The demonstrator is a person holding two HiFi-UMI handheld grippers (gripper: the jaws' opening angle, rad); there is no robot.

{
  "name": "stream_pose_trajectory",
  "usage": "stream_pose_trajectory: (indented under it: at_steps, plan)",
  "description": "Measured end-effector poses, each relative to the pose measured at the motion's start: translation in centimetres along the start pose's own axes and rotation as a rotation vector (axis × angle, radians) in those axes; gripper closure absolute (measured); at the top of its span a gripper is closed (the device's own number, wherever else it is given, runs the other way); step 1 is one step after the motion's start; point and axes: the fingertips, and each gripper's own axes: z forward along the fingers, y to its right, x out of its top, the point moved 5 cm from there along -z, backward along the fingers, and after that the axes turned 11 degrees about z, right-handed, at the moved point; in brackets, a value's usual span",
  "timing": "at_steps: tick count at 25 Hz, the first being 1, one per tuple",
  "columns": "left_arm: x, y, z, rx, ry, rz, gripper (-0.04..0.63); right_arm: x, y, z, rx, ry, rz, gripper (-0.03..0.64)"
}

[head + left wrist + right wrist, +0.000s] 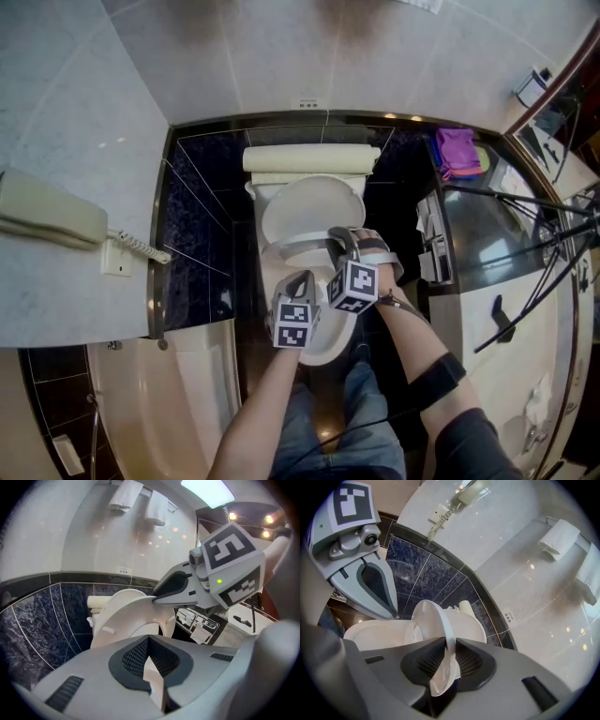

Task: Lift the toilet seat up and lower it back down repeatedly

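Head view: right gripper has the toilet seat half up over the bowl. Left gripper view: left gripper is pinched closed, holding nothing. Right gripper view: its pads are clamped on the tilted seat's rim.

Both forearms reach forward side by side, the right gripper slightly ahead of the left gripper, both tilted downward. The right's jaws clamp the toilet seat rim; the left's jaws meet at their tips, gripping nothing

White toilet seat, dark blue marbled tiles
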Motion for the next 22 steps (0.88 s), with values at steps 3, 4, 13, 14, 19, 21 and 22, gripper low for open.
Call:
stream_pose_trajectory:
  at_steps: [3, 4, 13, 14, 19, 21, 22]
  plan:
    - [-1.0, 0.1, -0.8, 0.001, -0.009, -0.004, 0.607, -0.4, -2.4, -1.7, -0.023, -0.011, -0.001, 0.528]
    - [-1.3, 0.2, -1.0, 0.002, -0.014, -0.006, 0.607, -0.6, -3.2, -2.2, -0.026, -0.014, 0.002, 0.529]
    - [-3.7, 2.2, -1.2, 0.035, -0.026, -0.018, 0.607, -2.4, -8.7, -5.5, -0.037, 0.017, 0.011, 0.525]
    - [-3.9, 2.5, -1.3, 0.047, -0.021, -0.020, 0.607, -2.7, -9.4, -5.9, -0.033, 0.026, 0.006, 0.522]
    - [-7.2, 5.6, -2.8, 0.080, -0.045, -0.025, 0.607, -5.0, -14.2, -7.7, 0.004, 0.047, 0.032, 0.507]
    - [-9.3, 6.5, -3.4, 0.096, -0.052, -0.020, 0.607, -5.8, -15.9, -8.3, 0.018, 0.064, 0.031, 0.499]
    - [-10.0, 6.9, -3.7, 0.103, -0.049, -0.015, 0.607, -6.2, -16.6, -8.5, 0.025, 0.075, 0.034, 0.494]
